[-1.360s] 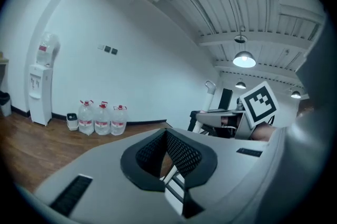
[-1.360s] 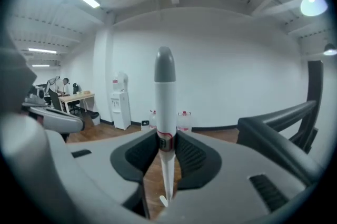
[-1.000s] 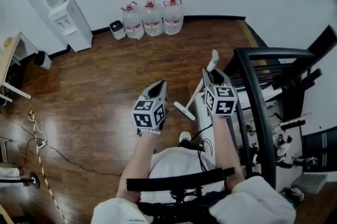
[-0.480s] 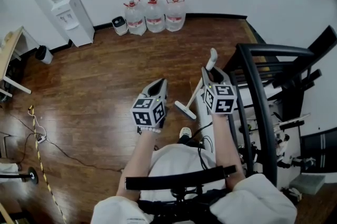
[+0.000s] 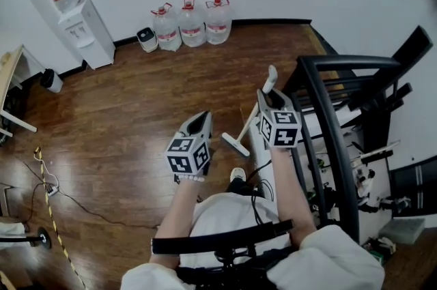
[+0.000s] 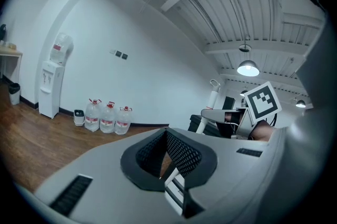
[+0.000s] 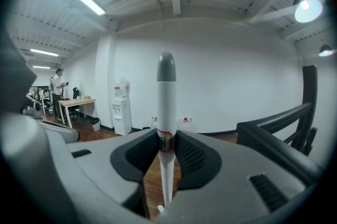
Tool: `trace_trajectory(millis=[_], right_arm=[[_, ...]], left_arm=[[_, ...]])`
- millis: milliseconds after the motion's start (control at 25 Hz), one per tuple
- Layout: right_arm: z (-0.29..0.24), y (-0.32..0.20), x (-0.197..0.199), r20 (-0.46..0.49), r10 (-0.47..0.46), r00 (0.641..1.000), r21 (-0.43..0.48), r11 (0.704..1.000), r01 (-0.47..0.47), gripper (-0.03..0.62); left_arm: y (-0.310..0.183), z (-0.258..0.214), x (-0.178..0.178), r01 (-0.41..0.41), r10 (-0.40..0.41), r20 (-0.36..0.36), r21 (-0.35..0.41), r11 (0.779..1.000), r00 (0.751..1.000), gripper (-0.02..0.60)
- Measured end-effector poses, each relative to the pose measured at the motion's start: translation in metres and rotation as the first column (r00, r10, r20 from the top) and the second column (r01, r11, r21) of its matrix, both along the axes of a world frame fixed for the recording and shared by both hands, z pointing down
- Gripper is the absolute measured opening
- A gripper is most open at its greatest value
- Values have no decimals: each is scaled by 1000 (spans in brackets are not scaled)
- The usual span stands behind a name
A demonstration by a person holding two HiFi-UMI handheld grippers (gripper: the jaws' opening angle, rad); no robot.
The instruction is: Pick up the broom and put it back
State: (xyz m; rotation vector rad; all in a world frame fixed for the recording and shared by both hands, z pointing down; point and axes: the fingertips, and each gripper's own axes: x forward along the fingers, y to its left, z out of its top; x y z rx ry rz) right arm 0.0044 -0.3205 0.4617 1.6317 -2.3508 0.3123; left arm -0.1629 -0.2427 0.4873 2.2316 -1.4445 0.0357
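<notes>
Right gripper (image 7: 165, 146) is clamped on the long white plastic broom (image 7: 166, 94), both pads pressing the shaft just below its grey rounded end cap, at a red-ringed mark. Left gripper (image 6: 164, 150) is empty: jaws only narrowly apart, nothing btw them, held to the left of the broom and apart from it. In the head view the broom hangs tilted, handle end poking up past the right gripper and the short white bar-shaped broom head (image 5: 235, 144) low over the brown wooden plank floor (image 5: 123, 111), near the person's white shoe (image 5: 237, 176) and beside the black tubular metal frame (image 5: 348, 62). Can't tell if the head touches the floor. Judging by this, pickup looks done and the carry/put-back is what's left; no obvious storage spot shows. Main risk: the grip sits right at the handle's end, so nearly all the length and weight hang below it. A smooth round shaft in two pads could pivot or slide w/ any quick swing, esp. as only one gripper holds it. Second risk: the low head could snag the shoe or knock the black frame on a turn to the right, which would twist the shaft out of the pads. Bringing the free gripper onto the shaft lower down would prob. cut both.
</notes>
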Motion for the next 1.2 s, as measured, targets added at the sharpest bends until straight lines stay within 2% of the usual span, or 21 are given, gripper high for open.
trace_trajectory(millis=[200, 480, 760, 960, 1120, 1200], right_arm=[[7, -20, 16, 33, 36, 999, -6, 999, -36, 126], [40, -46, 32, 63, 124, 990, -38, 992, -122, 126], [98, -85, 71, 131, 260, 957, -101, 964, -248, 126], [144, -116, 82, 135, 315, 939, -188, 939, -288, 127], [191, -124, 78, 120, 297, 947, -280, 926, -255, 127], [220, -130, 77, 99, 292, 951, -338, 909, -244, 127]], left_arm=[[-7, 1, 19, -23, 23, -2, -5, 1000, 1000, -6], [-18, 14, 28, -39, 39, 2, -39, 998, 999, -6], [-43, 35, 52, -69, 69, -3, -76, 995, 998, -6], [-67, 49, 64, -90, 90, -3, -101, 991, 996, -6], [-76, 63, 69, -94, 95, 0, -129, 987, 996, -6], [-85, 68, 73, -97, 99, 5, -137, 986, 995, -6]])
